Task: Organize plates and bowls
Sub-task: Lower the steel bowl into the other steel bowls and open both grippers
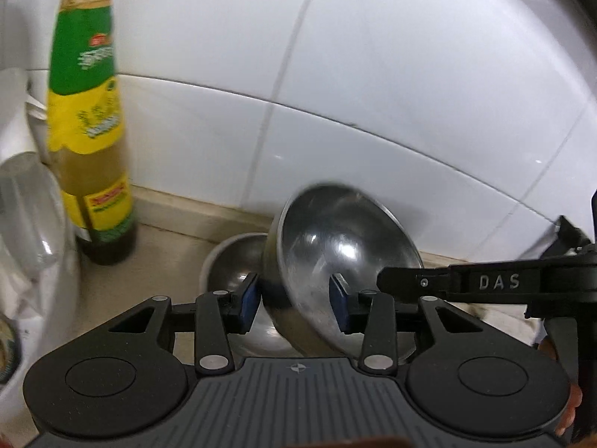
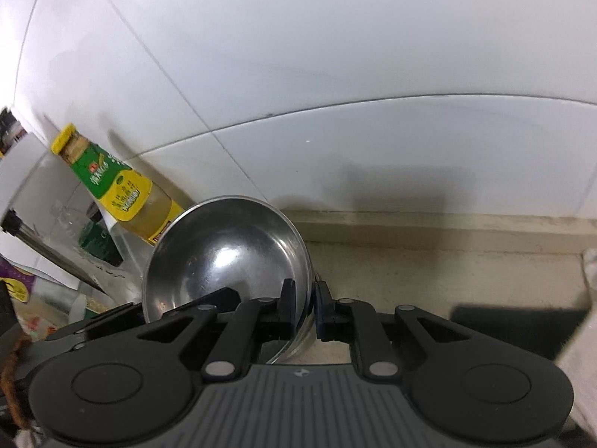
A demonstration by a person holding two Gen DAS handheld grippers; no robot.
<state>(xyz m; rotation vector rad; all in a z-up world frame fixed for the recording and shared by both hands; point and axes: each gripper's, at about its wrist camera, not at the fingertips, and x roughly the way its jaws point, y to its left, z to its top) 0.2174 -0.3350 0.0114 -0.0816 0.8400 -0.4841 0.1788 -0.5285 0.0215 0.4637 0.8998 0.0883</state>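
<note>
Now the lifting step: the right gripper pinches the rim of a tilted steel bowl, shiny and dented-looking, raised over a second bowl on the counter; the left gripper straddles it, pads apart. Next, nest it squarely

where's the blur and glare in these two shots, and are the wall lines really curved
Left wrist view: the sauce bottle and tilted steel bowl are motion-smeared, with a bright glare spot inside the bowl. Right wrist view: sharper, glare on the bowl's inside, soft shadows on the wall tiles. The curved grout lines are probably fisheye distortion.
</note>
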